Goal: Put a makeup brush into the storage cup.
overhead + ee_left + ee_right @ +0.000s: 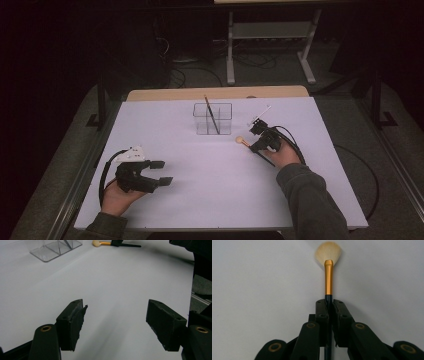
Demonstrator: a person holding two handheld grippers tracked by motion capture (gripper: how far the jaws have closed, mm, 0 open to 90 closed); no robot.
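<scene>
A makeup brush (328, 275) with a cream fan-shaped head, gold ferrule and dark handle lies low over the white table (215, 195). My right gripper (330, 305) is shut on its dark handle just behind the ferrule. In the high view the brush (243, 142) points left from the right gripper (261, 144), a little right of a clear plastic organizer box (213, 119) that holds a dark thin brush (210, 113) leaning upright. My left gripper (163, 172) rests at the front left of the table, open, with nothing between its jaws; its pads (72, 323) stand wide apart.
The clear organizer (53, 248) and the held brush (107, 243) appear far off in the left gripper view. Cables trail from both grippers. The wooden table edge (215, 93) runs along the back; a metal frame (270, 35) stands on the floor beyond.
</scene>
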